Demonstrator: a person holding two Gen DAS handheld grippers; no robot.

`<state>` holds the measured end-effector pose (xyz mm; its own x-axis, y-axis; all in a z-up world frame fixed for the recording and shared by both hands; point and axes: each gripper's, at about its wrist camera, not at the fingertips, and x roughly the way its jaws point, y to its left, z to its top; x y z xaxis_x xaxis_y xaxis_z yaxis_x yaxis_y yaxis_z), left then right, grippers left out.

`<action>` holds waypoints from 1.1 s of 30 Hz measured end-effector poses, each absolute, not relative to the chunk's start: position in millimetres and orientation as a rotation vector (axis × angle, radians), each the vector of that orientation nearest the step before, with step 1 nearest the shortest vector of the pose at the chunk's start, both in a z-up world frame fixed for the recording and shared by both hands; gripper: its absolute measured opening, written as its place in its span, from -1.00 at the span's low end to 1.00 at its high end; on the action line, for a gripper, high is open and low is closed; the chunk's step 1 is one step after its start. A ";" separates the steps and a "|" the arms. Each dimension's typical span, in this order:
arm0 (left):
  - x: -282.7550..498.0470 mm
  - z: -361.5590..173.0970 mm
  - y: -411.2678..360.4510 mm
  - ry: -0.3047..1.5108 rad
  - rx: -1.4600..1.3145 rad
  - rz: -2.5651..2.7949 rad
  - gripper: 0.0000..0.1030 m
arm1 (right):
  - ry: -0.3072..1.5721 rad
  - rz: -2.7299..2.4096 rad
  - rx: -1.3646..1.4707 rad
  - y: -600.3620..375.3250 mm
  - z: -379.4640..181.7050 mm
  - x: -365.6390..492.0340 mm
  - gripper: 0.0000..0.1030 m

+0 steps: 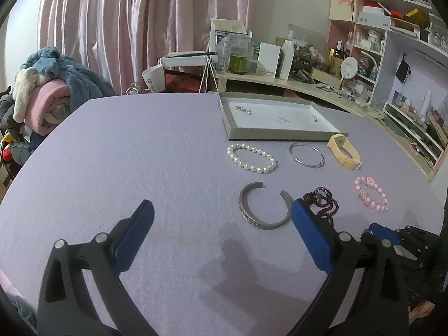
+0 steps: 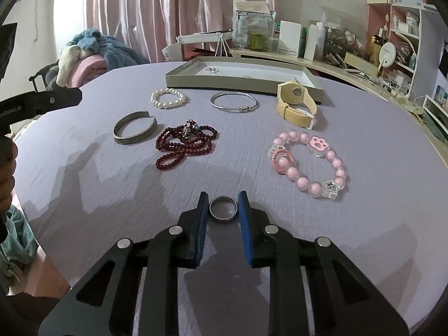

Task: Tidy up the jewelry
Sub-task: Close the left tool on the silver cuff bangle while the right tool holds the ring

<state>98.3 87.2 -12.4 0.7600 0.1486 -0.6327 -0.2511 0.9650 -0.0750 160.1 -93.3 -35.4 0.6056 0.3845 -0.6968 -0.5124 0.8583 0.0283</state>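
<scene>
Between the blue pads [image 2: 246, 224] of the black right gripper [image 2: 223, 210] lies a dark grey ring [image 2: 223, 209]. Ahead of these jaws to the right, the bead bracelet [image 2: 309, 163] is pale pink with a pink paw charm. Ahead to the left, the bead string [image 2: 184, 142] is dark red and the cuff [image 2: 134, 127] is dull silver. Further ahead, the pearls [image 2: 168, 98] are white, the watch [image 2: 295, 102] is cream, and the tablecloth [image 2: 112, 182] is lilac.

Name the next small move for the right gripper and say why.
Probably lift the ring and carry it toward the tray. The right gripper has its jaws closed against the ring's sides, low over the table, and the tray already holds a few small pieces.
</scene>
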 end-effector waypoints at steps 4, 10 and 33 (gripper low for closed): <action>104.5 -17.3 81.9 0.697 -0.148 0.205 0.96 | 0.767 0.509 -0.149 -101.6 -32.0 163.8 -0.56; 119.7 -27.9 67.2 0.740 -0.094 0.175 0.96 | 0.740 0.489 -0.102 -115.2 -17.5 170.9 -0.56; 184.4 -63.7 55.7 0.946 -0.021 0.146 0.96 | 0.767 0.490 0.008 -130.7 -10.4 194.0 -0.56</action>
<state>184.4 55.7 -63.7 0.5758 0.1157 -0.8094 -0.1343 0.9899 0.0459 194.0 -130.7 -10.4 0.6135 0.4281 -0.6635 -0.4224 0.8879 0.1823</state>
